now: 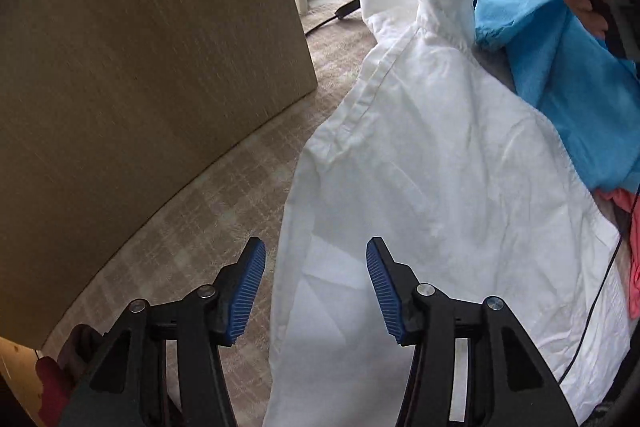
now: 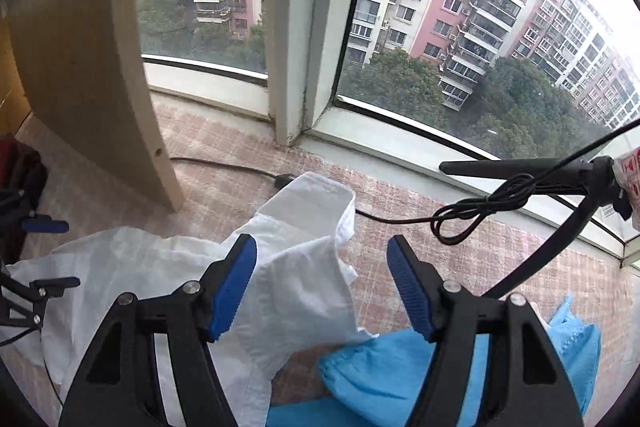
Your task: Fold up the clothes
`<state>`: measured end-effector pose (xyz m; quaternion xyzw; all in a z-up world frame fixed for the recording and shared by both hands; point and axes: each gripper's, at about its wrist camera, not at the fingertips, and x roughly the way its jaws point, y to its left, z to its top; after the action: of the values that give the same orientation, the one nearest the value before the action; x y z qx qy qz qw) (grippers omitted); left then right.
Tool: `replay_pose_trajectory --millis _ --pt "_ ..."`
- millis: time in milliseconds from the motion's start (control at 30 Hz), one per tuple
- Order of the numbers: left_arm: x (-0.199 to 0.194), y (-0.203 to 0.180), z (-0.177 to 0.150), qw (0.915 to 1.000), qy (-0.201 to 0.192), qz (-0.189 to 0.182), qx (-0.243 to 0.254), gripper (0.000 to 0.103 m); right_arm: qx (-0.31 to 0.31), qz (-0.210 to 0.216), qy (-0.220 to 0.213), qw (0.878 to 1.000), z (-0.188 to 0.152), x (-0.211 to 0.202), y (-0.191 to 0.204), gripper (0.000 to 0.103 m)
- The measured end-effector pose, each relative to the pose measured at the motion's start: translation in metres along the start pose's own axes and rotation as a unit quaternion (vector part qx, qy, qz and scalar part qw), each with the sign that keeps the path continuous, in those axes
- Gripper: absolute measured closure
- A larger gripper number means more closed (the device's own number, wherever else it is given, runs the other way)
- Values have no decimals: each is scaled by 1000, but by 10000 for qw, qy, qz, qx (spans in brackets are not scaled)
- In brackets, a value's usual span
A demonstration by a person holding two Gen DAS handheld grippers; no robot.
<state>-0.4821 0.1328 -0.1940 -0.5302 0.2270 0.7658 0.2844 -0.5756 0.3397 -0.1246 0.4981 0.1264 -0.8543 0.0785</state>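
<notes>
Lying spread over the carpet, a white shirt is seen beside blue cloth. Left claw and right claw are held wide open, nothing gripped.

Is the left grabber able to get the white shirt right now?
Probably yes. The left gripper has its jaws open and the white shirt lies spread right ahead of it, its near edge running between them. Nothing sits on that part; the blue garment only covers the far side.
</notes>
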Motion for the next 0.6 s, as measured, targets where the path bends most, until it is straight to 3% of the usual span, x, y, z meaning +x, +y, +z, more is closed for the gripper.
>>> replay_pose_trajectory --millis 67,200,267,333,367,400,467,533,600 --pt "10 0 -3 10000 60 -44 58 52 14 -211 24 9998 8 10 -4 36" --pt "24 3 -8 9996 106 -259 15 55 16 -142 397 9991 15 37 -5 36" --pt "23 4 -9 9991 58 -414 -76 76 12 35 478 9989 15 45 -3 36" --pt "21 2 -9 9995 16 -309 -63 83 86 336 497 9982 14 49 -2 54" --pt "19 2 -10 9997 -1 -243 -66 82 117 419 515 9977 14 49 -1 77" --pt "16 2 -11 9997 -17 -234 -81 82 116 408 516 9978 14 49 -1 83" --pt "11 1 -12 9997 -17 -199 -122 76 109 387 517 9979 14 48 0 83" --pt "3 -4 -13 9999 -156 -41 -50 75 82 368 503 9980 13 46 1 84" --pt "-1 -9 -14 9995 -274 -126 21 75 83 354 456 9983 13 44 0 86"
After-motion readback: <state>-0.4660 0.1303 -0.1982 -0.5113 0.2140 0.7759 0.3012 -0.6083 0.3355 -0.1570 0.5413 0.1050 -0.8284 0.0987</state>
